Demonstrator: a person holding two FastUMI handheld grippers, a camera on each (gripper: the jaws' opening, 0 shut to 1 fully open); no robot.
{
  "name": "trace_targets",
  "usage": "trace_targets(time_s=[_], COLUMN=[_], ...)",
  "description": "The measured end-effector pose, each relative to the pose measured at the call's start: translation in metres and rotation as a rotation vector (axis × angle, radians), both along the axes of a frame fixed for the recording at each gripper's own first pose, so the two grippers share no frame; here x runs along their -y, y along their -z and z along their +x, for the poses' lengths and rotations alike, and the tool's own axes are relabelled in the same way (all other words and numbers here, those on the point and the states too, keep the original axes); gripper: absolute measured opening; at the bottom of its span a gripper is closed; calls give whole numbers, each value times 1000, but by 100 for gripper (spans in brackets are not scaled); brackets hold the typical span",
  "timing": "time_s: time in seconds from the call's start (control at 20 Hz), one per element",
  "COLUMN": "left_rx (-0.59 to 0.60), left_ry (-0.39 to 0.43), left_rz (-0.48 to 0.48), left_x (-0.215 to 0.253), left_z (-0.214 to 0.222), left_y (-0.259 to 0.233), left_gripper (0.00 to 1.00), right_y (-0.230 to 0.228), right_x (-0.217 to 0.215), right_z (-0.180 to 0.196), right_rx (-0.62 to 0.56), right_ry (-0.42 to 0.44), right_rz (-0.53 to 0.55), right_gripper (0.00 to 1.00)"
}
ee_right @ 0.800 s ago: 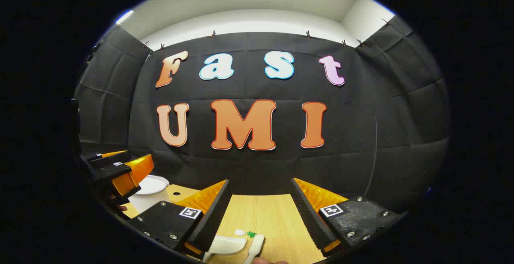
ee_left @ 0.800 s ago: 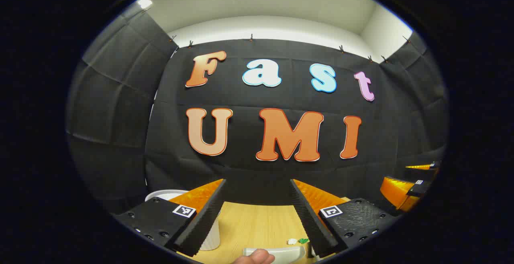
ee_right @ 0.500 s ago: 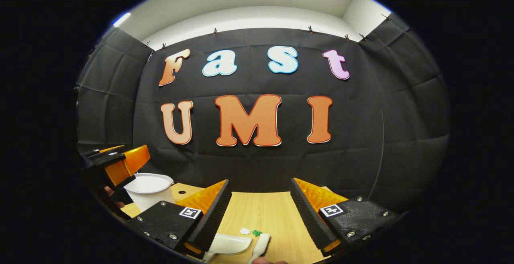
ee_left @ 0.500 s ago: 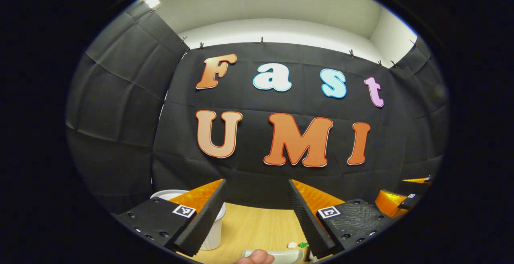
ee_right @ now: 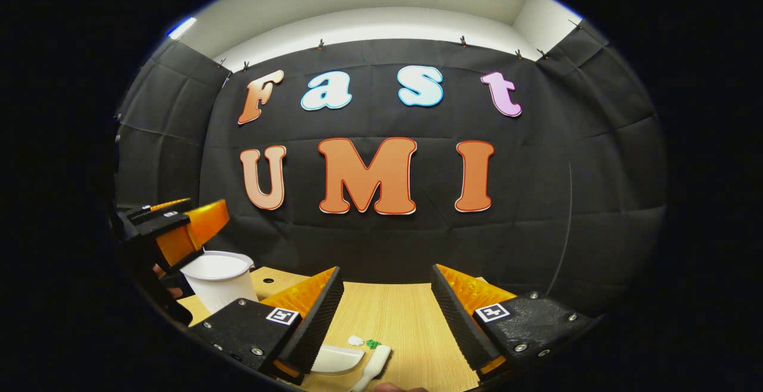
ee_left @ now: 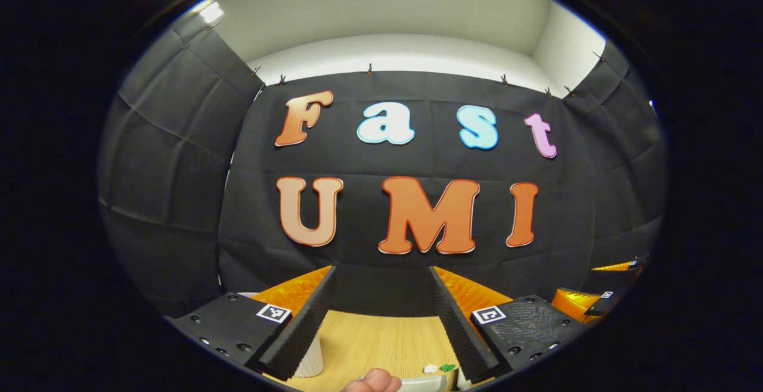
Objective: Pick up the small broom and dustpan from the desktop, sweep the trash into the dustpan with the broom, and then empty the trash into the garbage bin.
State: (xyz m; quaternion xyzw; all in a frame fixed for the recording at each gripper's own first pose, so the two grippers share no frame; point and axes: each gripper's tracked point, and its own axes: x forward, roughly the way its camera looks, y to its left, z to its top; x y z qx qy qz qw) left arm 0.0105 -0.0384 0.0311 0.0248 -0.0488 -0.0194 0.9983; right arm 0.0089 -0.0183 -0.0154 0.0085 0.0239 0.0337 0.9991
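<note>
Left gripper [ee_left: 381, 320] hangs above the desk [ee_left: 381, 335], jaws spread wide, nothing between them. Just below and ahead of its fingers, at the bottom edge of the left gripper view, sits the dustpan [ee_left: 424, 383], mostly cut off, with a fingertip [ee_left: 372, 381] in front of it. Trash [ee_left: 438, 369], one white scrap and one green scrap, lies just past the dustpan, close to the inside of the left gripper's right finger. The bin [ee_left: 310, 359], white and ribbed, stands behind the left finger, partly hidden by it. The other gripper [ee_left: 596, 302] pokes in at the far right of the left gripper view. Right gripper [ee_right: 384, 320] also hangs over the desk [ee_right: 411, 320], jaws released and wide apart, holding nothing. Below its left finger lies the dustpan [ee_right: 337, 359], partly covered by that finger. The broom [ee_right: 372, 367] lies just right of the dustpan, between the two fingers and low in the right gripper view, angled, its near end running out of sight. Trash [ee_right: 363, 342] sits just beyond the dustpan and the broom's far end, apart from both. The bin [ee_right: 219, 279] stands upright well off to the right gripper's left, open top up, with the left gripper [ee_right: 173, 231] just above and beside it, off the desk. Neither gripper touches broom or dustpan.
</note>
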Motion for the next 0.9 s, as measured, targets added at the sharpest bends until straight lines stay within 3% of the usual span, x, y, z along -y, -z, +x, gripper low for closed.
trace_targets(time_s=[0.3, 0.4, 0.55, 0.75, 0.9], left_rx=[71, 101, 39, -72, -108], left_ry=[80, 65, 25, -106, -147], left_rz=[70, 96, -28, -178, -160], left_x=[-18, -33, -41, -44, -36], left_z=[10, 15, 11, -10, -15], left_y=[-17, -28, -14, 23, 35], left_gripper=[94, 95, 96, 94, 92], right_y=[-1, 3, 2, 9, 7], right_x=[-2, -3, -7, -14, -12], right_z=[4, 4, 1, -6, -6], right_rx=[15, 1, 5, -6, -6], right_ry=[-23, -30, -34, -52, -47], right_rz=[-34, -45, -54, -60, -45], right_gripper=[92, 92, 92, 92, 92])
